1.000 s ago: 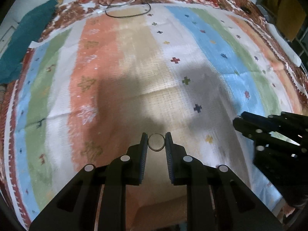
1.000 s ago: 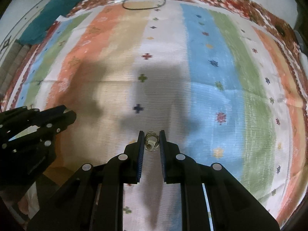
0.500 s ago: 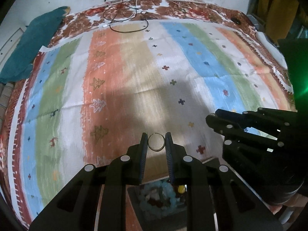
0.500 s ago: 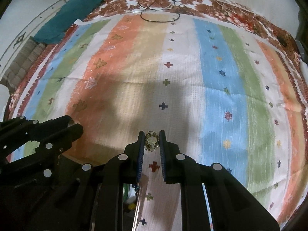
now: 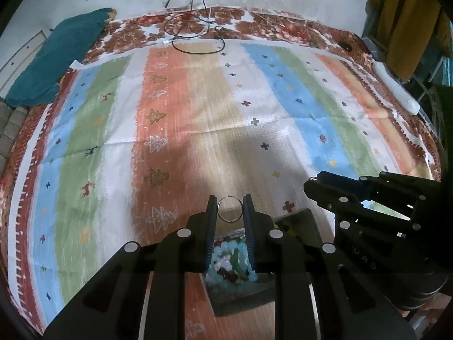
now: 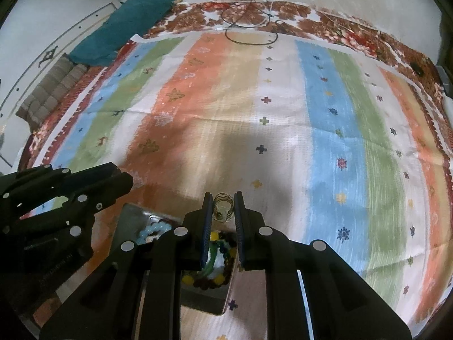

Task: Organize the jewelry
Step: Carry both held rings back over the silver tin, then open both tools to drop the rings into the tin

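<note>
— So, how far along does the sorting look?

— Partly done, I'd judge. Starting at the left, the left gripper [image 5: 230, 209] pinches a thin wire ring [image 5: 230, 209] upright between its fingertips, so that piece is not yet put away. Directly below and nearer than those fingertips sits a dark tray [image 5: 294, 221] on the striped cloth [image 5: 175, 130], and in its left compartment a pale blue bead bracelet [image 5: 226, 257] already lies coiled with darker beads inside it.

— And to the right?

— The right gripper [image 6: 223, 209] is pressed onto a small coiled wire ornament [image 6: 223, 207], gold-toned, possibly an earring; too small to say for certain. It hangs just above the far edge of the tray's right compartment, where a yellow and dark bead strand [image 6: 215, 277] and something green and white already rest.

— So what is left?

— Both held pieces seem to need lowering into the tray and releasing. Each sits over the tray's far rim rather than squarely above a compartment, so I'd guess a short pull toward the near side comes first. Farther away the cloth carries no other jewelry that I can see, only a black cable [image 5: 195, 39] at its far edge.
</note>
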A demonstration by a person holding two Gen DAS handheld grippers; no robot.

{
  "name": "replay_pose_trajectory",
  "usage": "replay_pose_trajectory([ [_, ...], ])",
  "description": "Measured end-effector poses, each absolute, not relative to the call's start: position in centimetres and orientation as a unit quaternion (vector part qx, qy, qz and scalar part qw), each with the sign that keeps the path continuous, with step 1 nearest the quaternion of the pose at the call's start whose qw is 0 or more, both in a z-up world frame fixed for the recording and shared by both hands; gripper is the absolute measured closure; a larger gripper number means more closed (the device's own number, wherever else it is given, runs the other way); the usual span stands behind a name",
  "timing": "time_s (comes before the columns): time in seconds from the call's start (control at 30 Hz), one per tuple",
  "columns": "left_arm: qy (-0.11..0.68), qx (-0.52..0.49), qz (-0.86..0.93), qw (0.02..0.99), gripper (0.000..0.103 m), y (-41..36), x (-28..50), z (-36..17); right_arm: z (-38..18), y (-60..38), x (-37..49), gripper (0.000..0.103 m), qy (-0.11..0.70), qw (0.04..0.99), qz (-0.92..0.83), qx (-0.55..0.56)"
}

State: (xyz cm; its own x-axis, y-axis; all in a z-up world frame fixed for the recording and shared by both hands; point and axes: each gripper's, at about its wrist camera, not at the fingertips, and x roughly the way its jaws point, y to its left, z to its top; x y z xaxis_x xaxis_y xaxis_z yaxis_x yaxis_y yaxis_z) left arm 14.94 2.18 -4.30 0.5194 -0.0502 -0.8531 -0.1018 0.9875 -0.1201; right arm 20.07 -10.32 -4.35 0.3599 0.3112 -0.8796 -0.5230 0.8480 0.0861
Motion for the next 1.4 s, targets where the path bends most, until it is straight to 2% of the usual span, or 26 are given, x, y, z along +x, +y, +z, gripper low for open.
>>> replay_pose_trajectory([
  [0.97, 0.472, -0.087, -0.004, 0.877, 0.083, 1.4, 9.2, -3.4, -3.7, -10.5, 14.6, 0.087, 0.499, 0.809, 0.29, -0.109],
  [1.0, 0.469, -0.091, -0.004, 0.878, 0.079, 1.4, 9.3, -3.3, -3.8, -10.5, 14.6, 0.085, 0.5, 0.809, 0.289, -0.109],
  [1.03, 0.466, -0.094, -0.001, 0.88, 0.07, 1.5, 9.3, -3.3, -3.8, -10.5, 14.7, 0.083, 0.501, 0.81, 0.284, -0.111],
  [1.1, 0.465, -0.095, 0.005, 0.88, 0.07, 1.7, 9.4, -3.2, -3.8, -10.6, 14.6, 0.072, 0.498, 0.813, 0.278, -0.115],
  [1.4, 0.467, -0.11, 0.016, 0.877, 0.067, 2.6, 8.0, -2.8, -2.6, -12.5, 13.4, 0.058, 0.486, 0.826, 0.262, -0.113],
])
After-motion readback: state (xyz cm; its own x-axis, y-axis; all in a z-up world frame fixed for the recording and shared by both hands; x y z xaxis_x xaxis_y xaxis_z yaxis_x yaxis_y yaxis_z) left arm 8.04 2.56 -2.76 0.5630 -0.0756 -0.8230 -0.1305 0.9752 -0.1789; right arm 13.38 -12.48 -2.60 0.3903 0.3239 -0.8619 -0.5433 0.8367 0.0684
